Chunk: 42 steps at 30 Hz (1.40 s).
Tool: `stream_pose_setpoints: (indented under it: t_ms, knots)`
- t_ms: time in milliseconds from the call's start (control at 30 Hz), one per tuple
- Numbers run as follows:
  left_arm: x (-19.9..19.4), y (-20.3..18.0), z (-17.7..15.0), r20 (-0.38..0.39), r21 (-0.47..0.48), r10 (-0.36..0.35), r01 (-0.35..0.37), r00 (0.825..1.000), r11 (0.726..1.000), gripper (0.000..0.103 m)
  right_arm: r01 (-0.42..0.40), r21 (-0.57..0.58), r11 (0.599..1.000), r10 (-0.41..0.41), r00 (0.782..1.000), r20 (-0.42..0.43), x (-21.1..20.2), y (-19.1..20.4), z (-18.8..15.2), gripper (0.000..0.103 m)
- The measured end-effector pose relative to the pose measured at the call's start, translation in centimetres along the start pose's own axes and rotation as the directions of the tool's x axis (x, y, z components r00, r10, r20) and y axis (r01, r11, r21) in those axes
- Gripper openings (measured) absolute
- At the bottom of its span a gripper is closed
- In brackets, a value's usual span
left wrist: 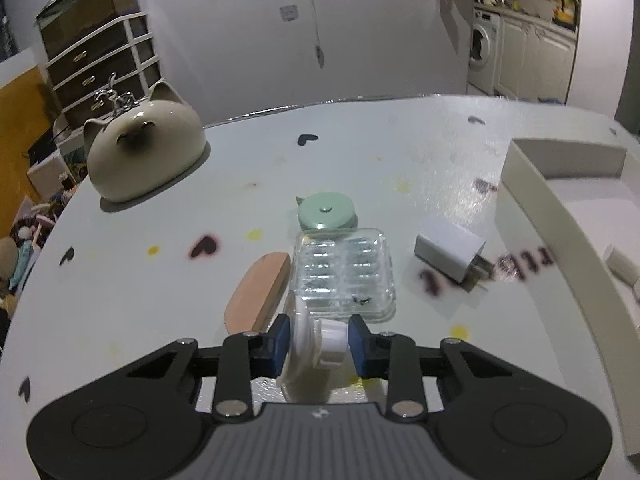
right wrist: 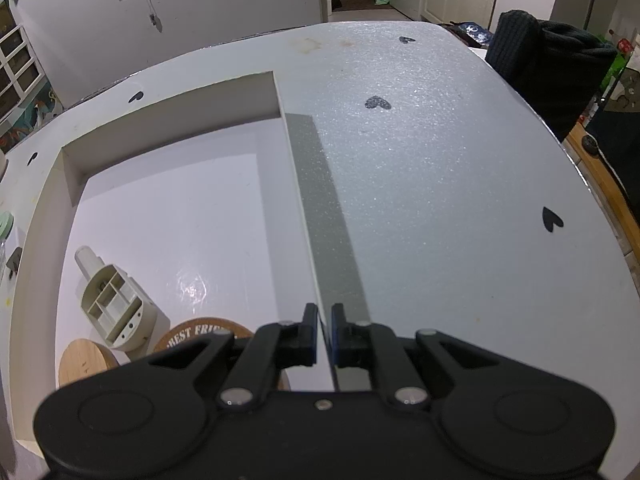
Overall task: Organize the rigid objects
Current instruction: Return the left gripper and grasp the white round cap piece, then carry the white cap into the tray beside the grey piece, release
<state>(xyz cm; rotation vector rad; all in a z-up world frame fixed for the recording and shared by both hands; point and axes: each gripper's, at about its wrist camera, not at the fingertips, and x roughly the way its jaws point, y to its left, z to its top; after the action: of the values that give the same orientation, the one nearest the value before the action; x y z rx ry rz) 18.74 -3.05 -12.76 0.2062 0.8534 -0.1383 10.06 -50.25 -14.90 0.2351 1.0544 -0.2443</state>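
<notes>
The left hand-held gripper is closed on a small clear plastic piece with a white ribbed cap, its blue pads pressing on either side of it low over the white counter. Just beyond that piece lies a clear plastic case, touching a flat pink oval on its left, with a round mint-green disc directly behind it. A white plug adapter rests to the right of the case, apart from it, and a cream cat-shaped ceramic pot stands well away at the far left. The right hand-held gripper is clamped shut on the thin right wall of a shallow white tray. Inside the tray, near its left front corner, lie a cream plastic fitting, a round wooden coaster and a brown printed coaster close together.
</notes>
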Motion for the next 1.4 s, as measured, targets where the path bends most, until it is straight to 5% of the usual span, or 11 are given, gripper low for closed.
stream_pose_setpoints:
  t_ms: [233,533,767,1067,1400]
  knots:
    - [-2.6,-1.9,0.6,0.06,-0.04,-0.1,0.103,0.993,0.994,0.033,0.0,0.001,1.0,0.0,1.0,-0.001,0.0,0.0,0.0,0.007]
    - [-6.3,-9.3,3.8,0.159,0.069,-0.366,0.36,0.917,0.93,0.033,0.004,-0.001,1.0,-0.004,1.0,-0.004,0.0,0.1,0.1,0.007]
    - [-6.5,-14.9,4.6,0.106,0.172,-0.479,0.459,0.871,0.872,0.033,0.004,0.0,1.0,-0.004,1.0,-0.003,0.0,0.1,0.1,0.007]
    - [-3.8,-20.1,3.6,-0.01,0.271,-0.457,0.442,0.889,0.855,0.033,0.004,-0.001,1.0,-0.004,1.0,-0.003,0.0,0.1,0.1,0.007]
    - [-1.7,-21.1,3.0,-0.066,0.31,-0.4,0.4,0.914,0.862,0.034,0.005,0.0,1.0,-0.005,1.0,-0.003,0.0,0.1,0.1,0.007]
